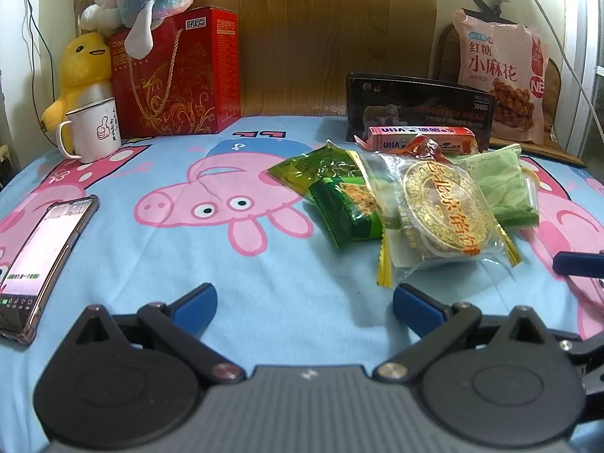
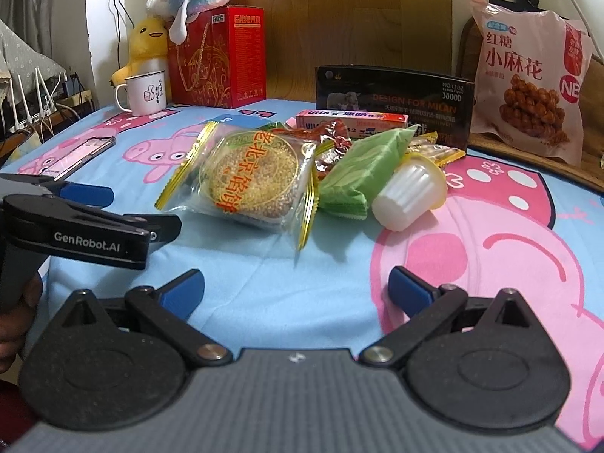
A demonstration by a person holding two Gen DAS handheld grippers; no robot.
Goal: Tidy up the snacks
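Both grippers wide open over the snack pile

The left gripper [image 1: 305, 302] hovers above the cartoon-pig cloth [image 1: 264, 271] with its blue fingers spread far apart, holding nothing; its right fingertip sits just near the gold-edged corner of the clear mooncake packet [image 1: 438, 219]. The right gripper [image 2: 296, 287] is equally agape and empty, with bare cloth between its fingers (the left tool shows at the left edge of its view).

The snacks lie loose in a heap on the far right of the cloth: the mooncake packet nearest, a dark green packet [image 1: 347, 207] touching its left side, a pale green packet [image 2: 362, 166] on its right, a white jelly cup [image 2: 409, 196] tipped on its side against that, a red wrapper [image 2: 332, 139] and a pink box [image 2: 351, 119] behind.

A black box [image 2: 396, 94] stands beyond the heap, a pink bag [image 2: 528, 87] leaning further right. Far left stand a red gift box [image 1: 181, 75], a white mug [image 1: 94, 128] and plush toys [image 1: 83, 68]; a phone [image 1: 41, 264] lies near left
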